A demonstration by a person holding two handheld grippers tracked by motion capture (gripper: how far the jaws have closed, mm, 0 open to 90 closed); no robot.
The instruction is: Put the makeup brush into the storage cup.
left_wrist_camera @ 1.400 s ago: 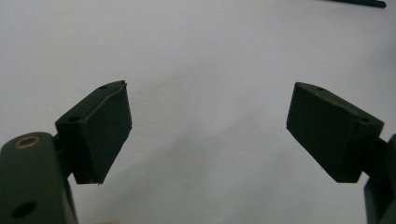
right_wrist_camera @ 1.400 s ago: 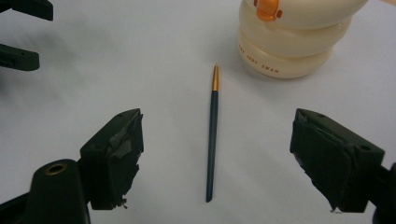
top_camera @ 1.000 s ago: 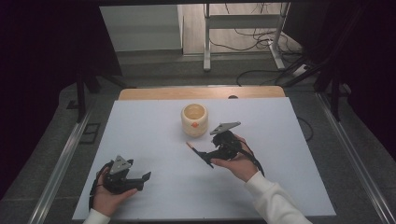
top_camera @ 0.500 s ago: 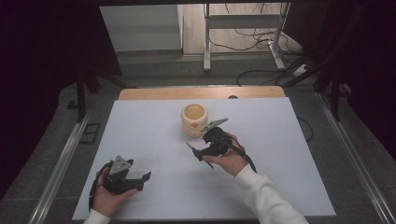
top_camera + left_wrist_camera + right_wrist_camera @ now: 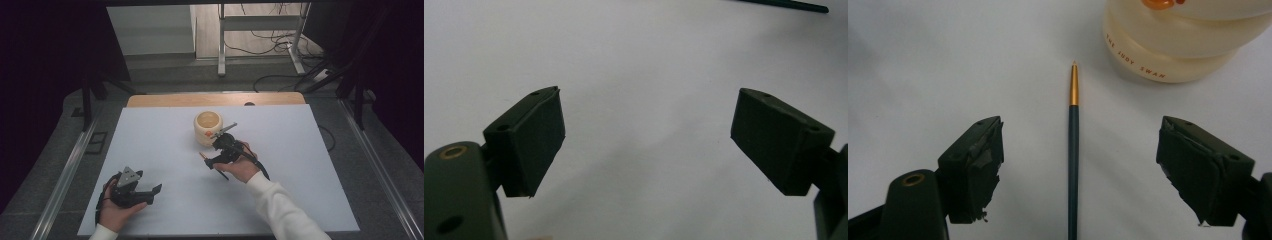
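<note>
dark green pen [image 5: 1073,165] with a gold tip lies flat on the white table [image 5: 150,145], just in front of the cream cup [image 5: 1178,40]. my right gripper [image 5: 1078,170] straddles it, jaws wide, gripping nothing. my left gripper [image 5: 646,145], well apart from the cup, gapes empty too.

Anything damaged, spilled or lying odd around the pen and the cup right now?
One thing: the pads on the right tool look frayed and torn at the edges. Otherwise nothing stands out. The pen lies flat on the white table between the open jaws, and the cream cup stands upright, nothing spilled.
</note>
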